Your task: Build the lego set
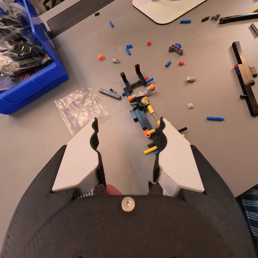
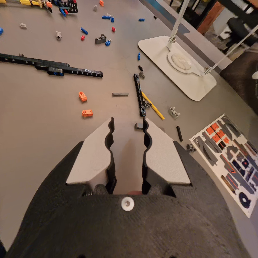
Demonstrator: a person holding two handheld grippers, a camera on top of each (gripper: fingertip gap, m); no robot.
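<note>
A long partly built lego assembly of dark blue beams with yellow, orange and black pins lies on the grey table; its near end passes under my left gripper's right finger. My left gripper is open and empty above the table, just left of that end. My right gripper is open and empty. A small grey connector lies by its right fingertip. Ahead of it lie a black toothed rack, a yellow axle, a grey axle and two orange connectors. A long black beam assembly lies to the left.
A blue bin of bagged parts stands at the left, an empty clear bag beside it. A white stand base sits at the right, a sticker sheet near it. Small blue, red and grey pins are scattered across the table. The gap from one gripper's tips to the other's is roughly 35 cm.
</note>
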